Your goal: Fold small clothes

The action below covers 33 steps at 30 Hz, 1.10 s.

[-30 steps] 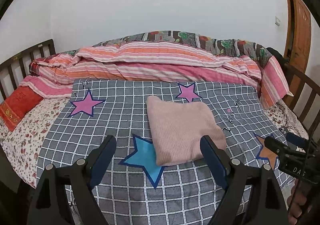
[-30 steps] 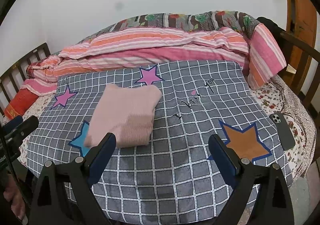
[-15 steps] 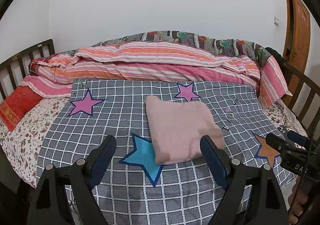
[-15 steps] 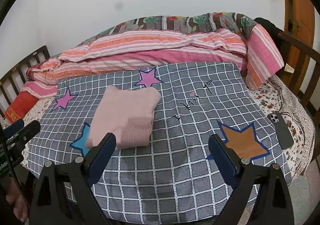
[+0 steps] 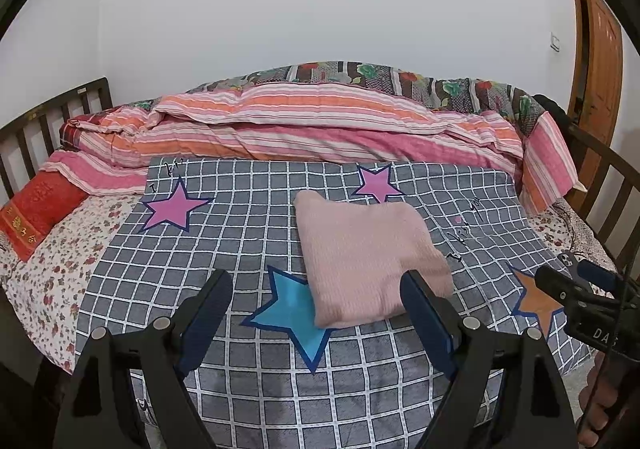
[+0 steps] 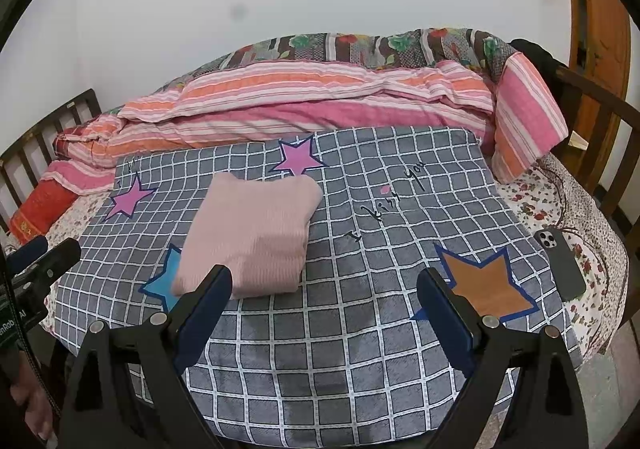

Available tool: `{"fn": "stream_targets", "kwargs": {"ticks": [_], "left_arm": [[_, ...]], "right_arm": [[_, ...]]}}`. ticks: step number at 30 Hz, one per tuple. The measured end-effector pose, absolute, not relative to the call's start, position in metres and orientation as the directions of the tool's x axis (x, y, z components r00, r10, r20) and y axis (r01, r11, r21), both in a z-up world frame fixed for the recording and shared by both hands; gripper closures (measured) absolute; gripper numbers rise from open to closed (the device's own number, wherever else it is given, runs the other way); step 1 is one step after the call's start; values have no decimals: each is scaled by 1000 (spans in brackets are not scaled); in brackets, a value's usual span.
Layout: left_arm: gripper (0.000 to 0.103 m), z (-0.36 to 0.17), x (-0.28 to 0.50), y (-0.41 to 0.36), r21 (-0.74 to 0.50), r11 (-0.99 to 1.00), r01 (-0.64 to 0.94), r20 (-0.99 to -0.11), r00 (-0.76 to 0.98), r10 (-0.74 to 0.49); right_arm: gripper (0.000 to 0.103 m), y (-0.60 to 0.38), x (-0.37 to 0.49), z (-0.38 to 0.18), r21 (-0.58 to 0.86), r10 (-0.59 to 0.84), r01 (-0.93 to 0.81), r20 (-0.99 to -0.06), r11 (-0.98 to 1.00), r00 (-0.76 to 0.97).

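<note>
Judging from the neat pink sweater (image 5: 368,261) lying mid-bed on the grey sheet (image 5: 240,233), the fold looks finished. Your left claw (image 5: 316,301) and right claw (image 6: 324,301) both gape, empty, near of it. Next: fetch another garment; none visible.

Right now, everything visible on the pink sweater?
The pink sweater looks like a fine ribbed knit, folded into a neat, rounded rectangle. It lies flat on the grey checked blanket, covering part of a blue star and the tip of a purple star. Neither gripper touches it.
</note>
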<state>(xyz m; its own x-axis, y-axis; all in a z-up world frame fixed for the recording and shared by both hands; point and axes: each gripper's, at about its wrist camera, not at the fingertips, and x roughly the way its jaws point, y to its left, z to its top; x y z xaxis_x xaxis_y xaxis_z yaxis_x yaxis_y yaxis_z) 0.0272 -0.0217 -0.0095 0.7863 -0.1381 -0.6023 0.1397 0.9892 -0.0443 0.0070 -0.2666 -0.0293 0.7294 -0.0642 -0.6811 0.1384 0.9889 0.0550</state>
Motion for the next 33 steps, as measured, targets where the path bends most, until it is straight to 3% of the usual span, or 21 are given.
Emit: {"fn": "stream_targets", "kwargs": {"ticks": [33], "left_arm": [[18,-10,24,-25,-41,989,145,-600,787,-140]], "right_arm": [[11,-267,5,-27,62,-56,134,-680,989,731]]}}
